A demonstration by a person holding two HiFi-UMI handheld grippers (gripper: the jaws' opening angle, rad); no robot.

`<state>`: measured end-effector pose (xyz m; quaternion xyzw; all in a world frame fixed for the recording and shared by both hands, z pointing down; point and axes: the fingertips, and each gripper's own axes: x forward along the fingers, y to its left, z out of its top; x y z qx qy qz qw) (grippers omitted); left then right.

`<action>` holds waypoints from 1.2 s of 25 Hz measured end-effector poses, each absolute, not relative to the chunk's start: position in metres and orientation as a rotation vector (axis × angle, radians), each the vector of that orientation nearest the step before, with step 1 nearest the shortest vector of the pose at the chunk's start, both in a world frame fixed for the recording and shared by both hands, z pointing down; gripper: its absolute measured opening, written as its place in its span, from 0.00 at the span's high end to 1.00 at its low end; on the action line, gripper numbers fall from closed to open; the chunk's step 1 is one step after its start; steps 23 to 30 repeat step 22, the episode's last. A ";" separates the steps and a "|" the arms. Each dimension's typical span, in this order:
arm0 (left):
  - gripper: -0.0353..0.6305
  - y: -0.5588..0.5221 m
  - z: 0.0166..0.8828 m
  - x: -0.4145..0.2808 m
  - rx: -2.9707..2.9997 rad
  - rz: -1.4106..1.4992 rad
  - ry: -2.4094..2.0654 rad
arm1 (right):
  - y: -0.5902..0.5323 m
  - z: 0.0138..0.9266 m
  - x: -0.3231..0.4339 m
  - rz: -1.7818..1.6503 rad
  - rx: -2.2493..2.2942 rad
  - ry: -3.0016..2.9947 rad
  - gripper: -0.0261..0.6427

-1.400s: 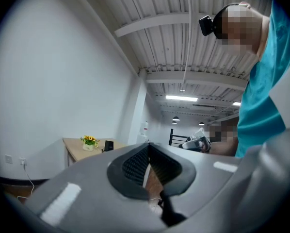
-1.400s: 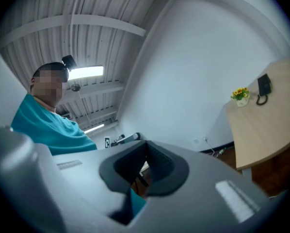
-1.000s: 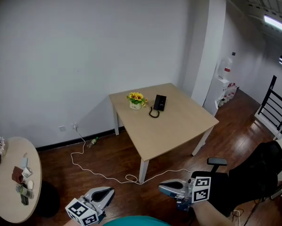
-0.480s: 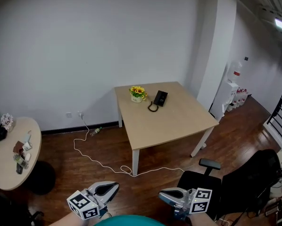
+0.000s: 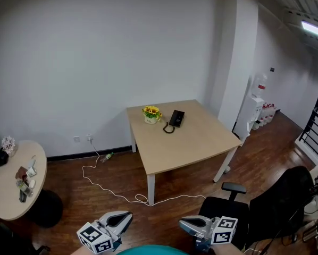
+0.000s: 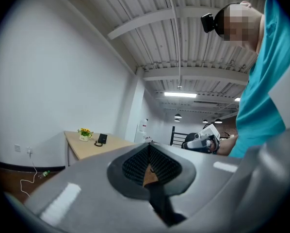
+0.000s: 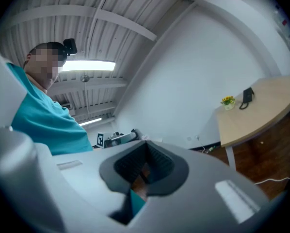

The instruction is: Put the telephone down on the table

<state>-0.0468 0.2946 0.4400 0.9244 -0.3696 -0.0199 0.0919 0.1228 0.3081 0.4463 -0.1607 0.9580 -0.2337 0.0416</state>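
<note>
A black telephone (image 5: 176, 118) with a coiled cord lies on the far part of a light wooden square table (image 5: 196, 145), beside a small pot of yellow flowers (image 5: 151, 113). It also shows far off in the left gripper view as the telephone (image 6: 102, 139) and in the right gripper view as the telephone (image 7: 248, 95). My left gripper (image 5: 126, 215) and right gripper (image 5: 183, 223) hang at the bottom edge of the head view, well short of the table. Both point level, with jaws shut and nothing between them, as seen at the left gripper (image 6: 148, 147) and the right gripper (image 7: 145, 148).
A white cable (image 5: 112, 189) snakes over the dark wood floor between me and the table. A black office chair (image 5: 270, 206) stands at the right. A round table (image 5: 7, 203) with small items stands at the left. A water dispenser (image 5: 257, 101) stands by the pillar.
The head view has swung, so more of the floor in front of the table shows and the round table sits lower left. Both grippers stay shut at the bottom edge.
</note>
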 end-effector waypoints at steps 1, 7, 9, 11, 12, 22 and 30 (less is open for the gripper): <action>0.94 0.295 0.441 -0.049 2.745 -0.065 -1.091 | 0.308 0.445 0.120 -0.713 -0.501 2.937 0.96; 0.94 0.297 0.440 -0.062 2.755 -0.079 -1.063 | 0.317 0.440 0.102 -0.680 -0.512 2.971 0.96; 0.94 0.299 0.438 -0.064 2.760 -0.081 -1.049 | 0.321 0.439 0.098 -0.671 -0.519 2.978 0.96; 0.94 0.300 0.436 -0.065 2.770 -0.079 -1.037 | 0.324 0.437 0.096 -0.664 -0.526 2.983 0.96; 0.94 0.301 0.435 -0.065 2.773 -0.080 -1.032 | 0.324 0.436 0.095 -0.664 -0.530 2.984 0.96; 0.94 0.311 0.435 -0.073 2.769 -0.087 -1.030 | 0.334 0.434 0.092 -0.636 -0.549 2.994 0.96; 0.94 0.311 0.435 -0.073 2.769 -0.087 -1.030 | 0.334 0.434 0.092 -0.636 -0.549 2.994 0.96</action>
